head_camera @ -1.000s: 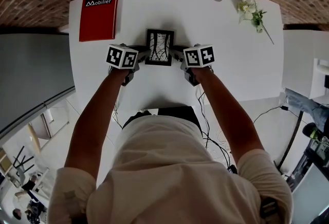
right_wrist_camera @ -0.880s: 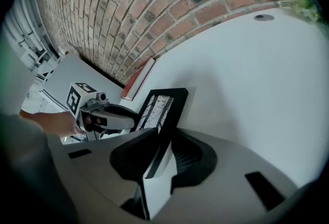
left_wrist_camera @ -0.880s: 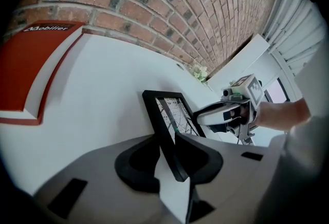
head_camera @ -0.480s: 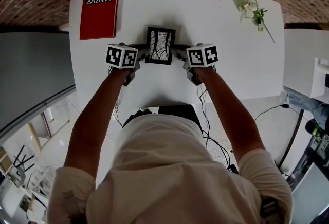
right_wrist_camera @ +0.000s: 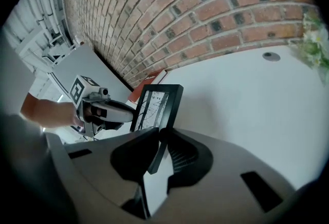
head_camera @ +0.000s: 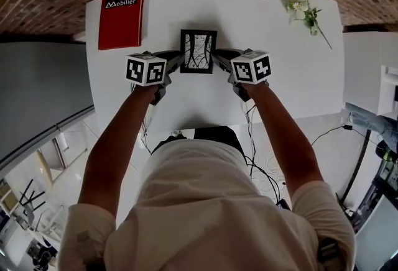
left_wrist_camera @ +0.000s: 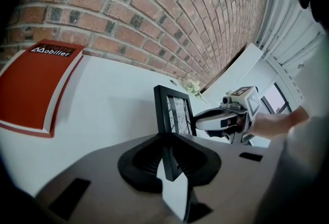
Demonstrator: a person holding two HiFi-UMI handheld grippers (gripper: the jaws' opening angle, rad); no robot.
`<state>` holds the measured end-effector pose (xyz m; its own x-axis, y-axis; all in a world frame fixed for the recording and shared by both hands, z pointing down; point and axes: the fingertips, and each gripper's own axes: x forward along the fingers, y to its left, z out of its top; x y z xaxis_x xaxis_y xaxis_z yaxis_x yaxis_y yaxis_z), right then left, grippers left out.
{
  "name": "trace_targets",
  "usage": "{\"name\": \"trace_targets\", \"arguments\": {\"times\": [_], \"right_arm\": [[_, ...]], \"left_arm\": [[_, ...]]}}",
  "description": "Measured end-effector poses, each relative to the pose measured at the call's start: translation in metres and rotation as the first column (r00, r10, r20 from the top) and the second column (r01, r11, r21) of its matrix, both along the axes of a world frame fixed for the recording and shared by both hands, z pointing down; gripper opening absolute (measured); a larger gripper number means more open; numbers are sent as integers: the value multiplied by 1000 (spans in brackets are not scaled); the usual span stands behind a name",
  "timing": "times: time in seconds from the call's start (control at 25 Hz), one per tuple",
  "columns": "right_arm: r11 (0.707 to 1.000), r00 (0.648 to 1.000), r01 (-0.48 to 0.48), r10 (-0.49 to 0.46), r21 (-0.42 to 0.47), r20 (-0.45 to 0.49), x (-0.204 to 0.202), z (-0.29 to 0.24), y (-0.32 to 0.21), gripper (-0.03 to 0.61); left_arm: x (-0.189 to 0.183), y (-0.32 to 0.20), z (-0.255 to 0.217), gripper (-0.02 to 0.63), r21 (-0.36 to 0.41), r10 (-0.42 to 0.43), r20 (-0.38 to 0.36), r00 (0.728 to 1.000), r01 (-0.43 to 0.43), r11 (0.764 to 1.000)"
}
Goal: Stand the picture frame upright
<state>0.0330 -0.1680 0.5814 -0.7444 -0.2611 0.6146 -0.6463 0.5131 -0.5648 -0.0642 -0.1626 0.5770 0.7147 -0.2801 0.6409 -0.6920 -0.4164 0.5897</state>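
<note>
Brick walling is seen behind a white tabletop (head_camera: pixel 292 77). One picture frame (head_camera: pixel 198 51), black with a branch print, is held roughly upright between two hand-held grippers. The left hand-held gripper (head_camera: pixel 176 59) is closing its jaws onto the frame's left edge, and the right hand-held gripper (head_camera: pixel 219 56) is clamped on its right edge. One red book (head_camera: pixel 120 16) lettered "Mobilier" is laid behind-left of the frame, and one flower sprig (head_camera: pixel 305 10) behind-right.
</note>
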Motion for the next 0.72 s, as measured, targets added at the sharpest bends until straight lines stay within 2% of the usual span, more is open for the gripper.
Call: {"name": "trace_targets", "arguments": {"times": [0.36, 0.52, 0.72], "right_arm": [[995, 1000, -8, 9, 102, -9, 14, -27, -22, 54], [988, 1000, 3, 0, 154, -17, 21, -37, -35, 50], [979, 999, 16, -9, 204, -36, 27, -41, -49, 49]], "left_arm": [[13, -21, -18, 51, 55, 37, -5, 999, -37, 998], [20, -37, -31, 50, 99, 46, 9, 999, -47, 994], [26, -49, -33, 48, 120, 71, 37, 997, -75, 990]]}}
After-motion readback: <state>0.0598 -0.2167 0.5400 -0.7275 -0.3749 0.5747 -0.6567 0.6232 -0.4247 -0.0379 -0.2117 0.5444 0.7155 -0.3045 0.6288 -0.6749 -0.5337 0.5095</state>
